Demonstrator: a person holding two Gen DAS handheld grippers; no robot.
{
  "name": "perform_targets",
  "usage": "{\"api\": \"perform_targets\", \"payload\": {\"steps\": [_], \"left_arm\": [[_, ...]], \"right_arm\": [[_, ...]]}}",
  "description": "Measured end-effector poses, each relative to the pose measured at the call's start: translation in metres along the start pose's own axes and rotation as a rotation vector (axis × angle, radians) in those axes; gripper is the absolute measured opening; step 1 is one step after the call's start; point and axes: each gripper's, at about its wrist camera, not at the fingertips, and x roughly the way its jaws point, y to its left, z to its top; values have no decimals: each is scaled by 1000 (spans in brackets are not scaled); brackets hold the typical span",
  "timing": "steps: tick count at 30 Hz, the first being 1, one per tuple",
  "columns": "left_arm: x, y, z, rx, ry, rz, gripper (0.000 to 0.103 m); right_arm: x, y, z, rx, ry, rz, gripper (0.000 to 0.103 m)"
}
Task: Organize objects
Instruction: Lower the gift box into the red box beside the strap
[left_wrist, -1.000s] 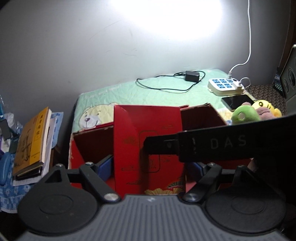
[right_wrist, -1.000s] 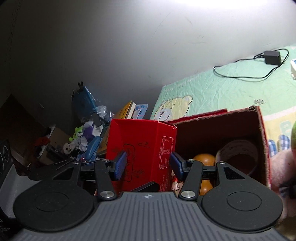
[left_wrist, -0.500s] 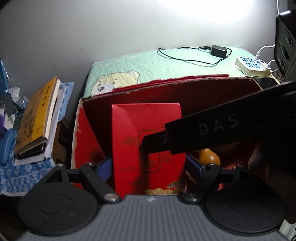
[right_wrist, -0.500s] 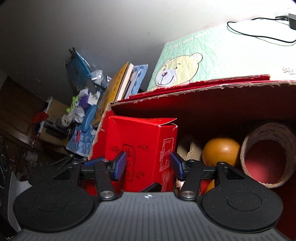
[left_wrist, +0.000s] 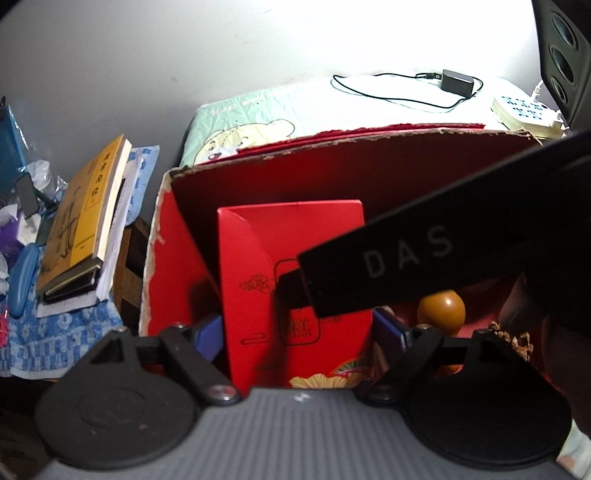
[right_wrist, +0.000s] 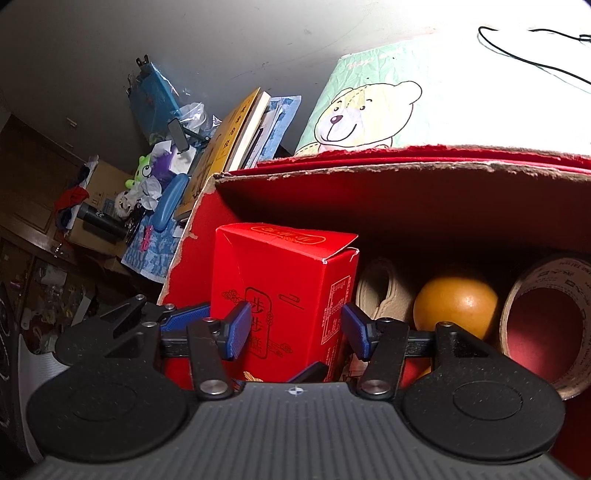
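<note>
The carton stands upright in the left end of the open box, between the right gripper's jaws. Right of those jaws lie the orange and, farther right, the tape roll. Beyond the box lies the bed; left of it, stacked books.

Red carton: base hidden below left gripper.
Tape roll: lower right hidden by gripper body.
</note>
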Motion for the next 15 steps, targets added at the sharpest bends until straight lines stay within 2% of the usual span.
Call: {"api": "perform_targets", "payload": {"steps": [5,9,15], "left_arm": [[0,-1,-1,-8,4,-6,85],[-1,-2,-2,-3,3,6,85],[-9,-3,-3,5,-20,27,87]], "right_arm": [[0,-3,1,15,-15,-6,59],[2,-6,2,34,1,14,59],[-3,-15,-1,92,-30,42,58]]}}
